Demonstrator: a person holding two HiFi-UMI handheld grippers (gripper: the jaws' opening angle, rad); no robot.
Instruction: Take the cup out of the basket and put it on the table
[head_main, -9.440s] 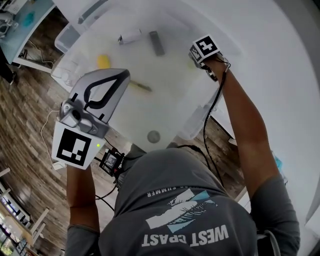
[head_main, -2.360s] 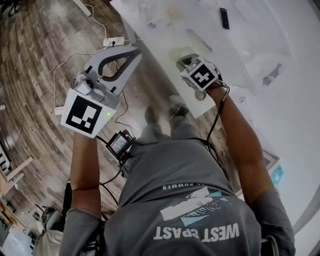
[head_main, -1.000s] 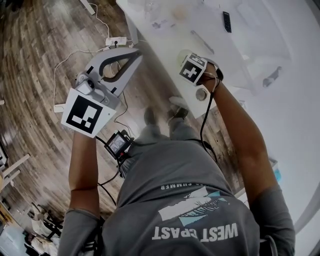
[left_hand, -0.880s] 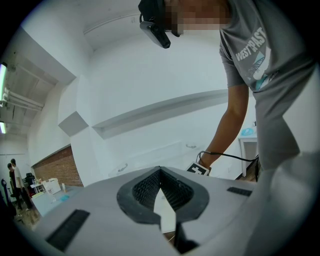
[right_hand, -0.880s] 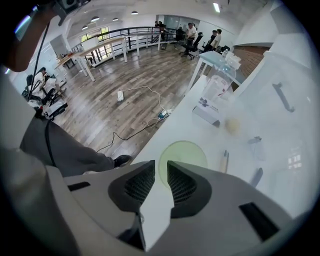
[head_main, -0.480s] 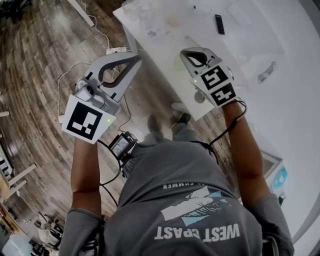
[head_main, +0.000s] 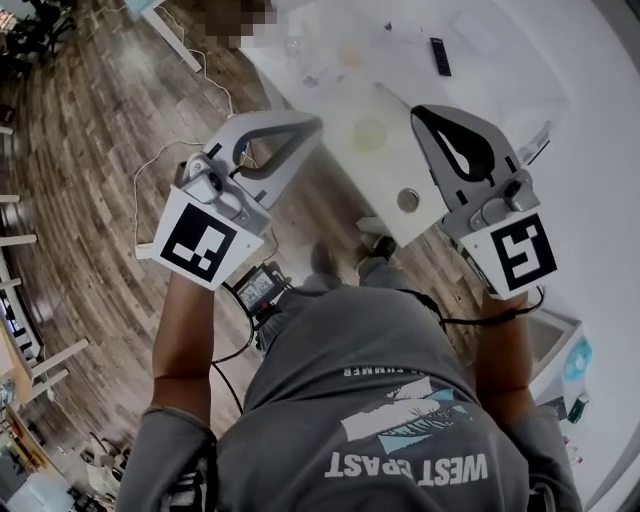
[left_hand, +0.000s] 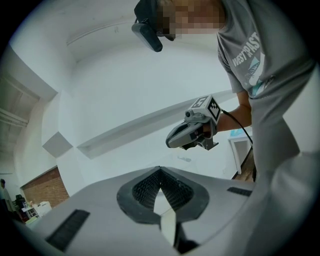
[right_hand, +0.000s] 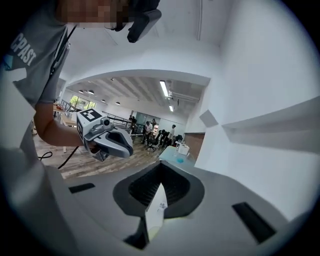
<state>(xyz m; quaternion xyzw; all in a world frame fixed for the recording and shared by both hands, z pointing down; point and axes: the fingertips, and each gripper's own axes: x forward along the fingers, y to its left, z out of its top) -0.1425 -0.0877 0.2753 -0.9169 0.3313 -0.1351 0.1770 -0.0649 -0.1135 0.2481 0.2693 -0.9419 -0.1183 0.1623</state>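
Observation:
A pale yellow-green cup (head_main: 370, 133) stands upright on the white table (head_main: 470, 40), near its front corner, seen from above. No gripper touches it. My right gripper (head_main: 421, 110) is raised just right of the cup, shut with nothing between its jaws (right_hand: 161, 166). To the cup's left, out over the wooden floor, my left gripper (head_main: 312, 122) is also shut and empty (left_hand: 160, 170). Each gripper view looks upward at walls and ceiling and shows the other gripper. No basket shows in any view.
A small grey round object (head_main: 407, 200) lies at the table's front corner. A black remote (head_main: 438, 56) and clear items (head_main: 298, 46) lie farther back. A white power strip (head_main: 143, 251) and cables lie on the wooden floor (head_main: 80, 200). People stand far off (right_hand: 147, 131).
My right gripper drew back from over the cup, rose toward the camera and to the right, and its jaws closed empty. The cup stays on the table. My left gripper shifted slightly right.

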